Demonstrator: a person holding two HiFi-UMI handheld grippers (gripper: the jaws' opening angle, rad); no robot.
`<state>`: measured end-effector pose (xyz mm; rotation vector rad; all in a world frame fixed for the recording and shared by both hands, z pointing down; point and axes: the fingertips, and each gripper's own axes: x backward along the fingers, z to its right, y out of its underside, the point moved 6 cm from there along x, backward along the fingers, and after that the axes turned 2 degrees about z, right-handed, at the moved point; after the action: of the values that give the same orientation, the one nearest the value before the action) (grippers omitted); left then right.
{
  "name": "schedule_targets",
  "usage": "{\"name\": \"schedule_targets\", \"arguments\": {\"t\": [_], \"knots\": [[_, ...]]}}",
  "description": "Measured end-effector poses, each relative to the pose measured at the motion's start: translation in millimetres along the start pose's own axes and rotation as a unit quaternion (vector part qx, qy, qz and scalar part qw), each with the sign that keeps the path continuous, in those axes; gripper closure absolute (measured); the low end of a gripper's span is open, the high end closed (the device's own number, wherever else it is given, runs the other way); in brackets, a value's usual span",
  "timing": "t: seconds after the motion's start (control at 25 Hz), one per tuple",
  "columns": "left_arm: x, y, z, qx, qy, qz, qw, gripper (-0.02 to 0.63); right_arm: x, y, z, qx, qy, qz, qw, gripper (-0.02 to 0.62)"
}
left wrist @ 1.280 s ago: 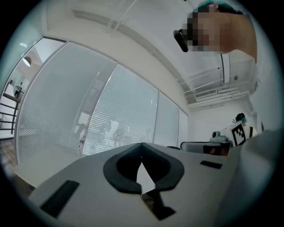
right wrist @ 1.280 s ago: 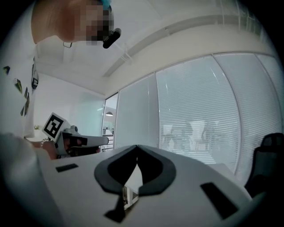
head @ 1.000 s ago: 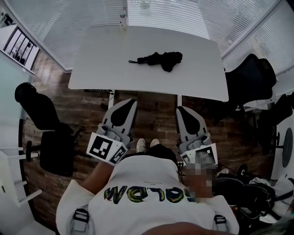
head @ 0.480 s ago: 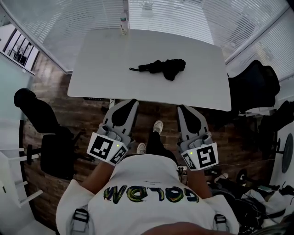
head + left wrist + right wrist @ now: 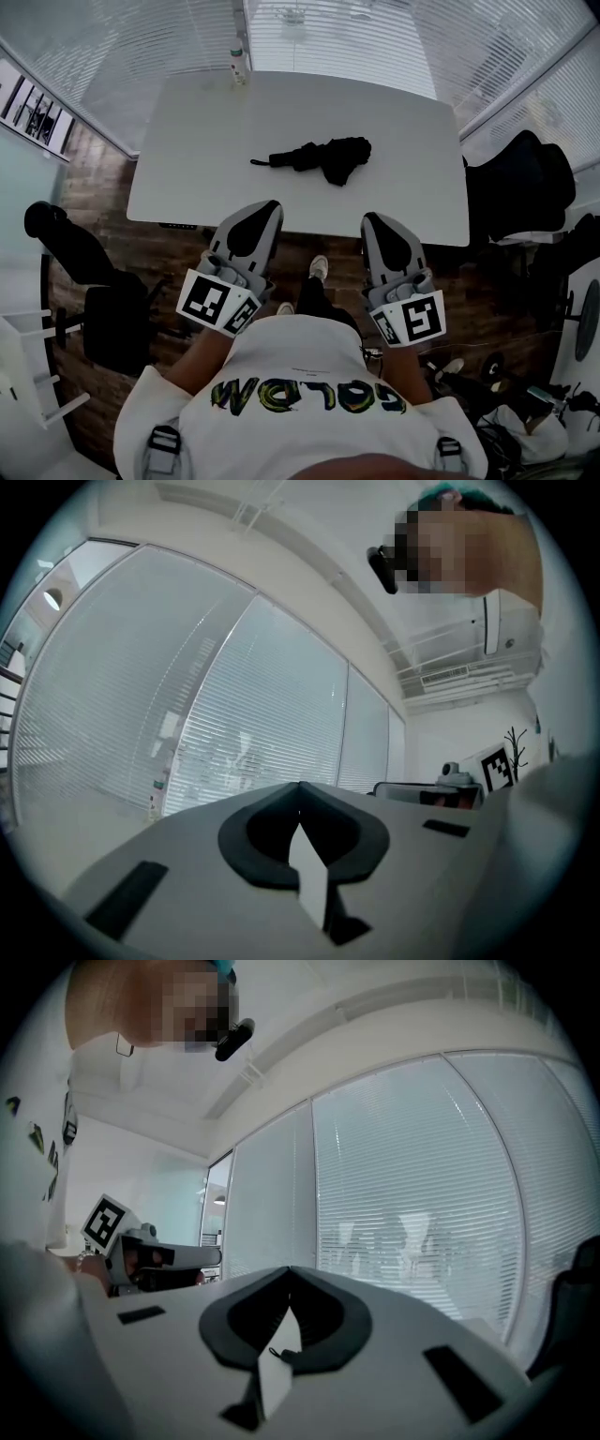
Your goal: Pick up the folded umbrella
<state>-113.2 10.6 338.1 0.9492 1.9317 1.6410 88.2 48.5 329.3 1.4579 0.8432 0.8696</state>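
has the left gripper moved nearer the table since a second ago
Yes. The left gripper has moved forward: its tip sat short of the white table and its near edge, and now overlaps that edge, toward the folded umbrella.

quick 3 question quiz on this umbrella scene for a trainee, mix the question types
1. True or false: the folded umbrella lies on the white table.
2. The right gripper is: A open; B shut on the umbrella; C shut and empty.
3. Fill in: a ____ stands at the table's far edge.
Key: 1 true; 2 C; 3 bottle.
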Motion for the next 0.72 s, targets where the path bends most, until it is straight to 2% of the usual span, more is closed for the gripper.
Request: {"name": "schedule_targets", "arguments": {"t": [0.72], "knots": [[-180, 3, -2, -0.008, -0.009, 0.002, 0.9999, 0.595, -72, -4, 172, -0.001, -0.013, 0.014, 1.0, 0.583]]}}
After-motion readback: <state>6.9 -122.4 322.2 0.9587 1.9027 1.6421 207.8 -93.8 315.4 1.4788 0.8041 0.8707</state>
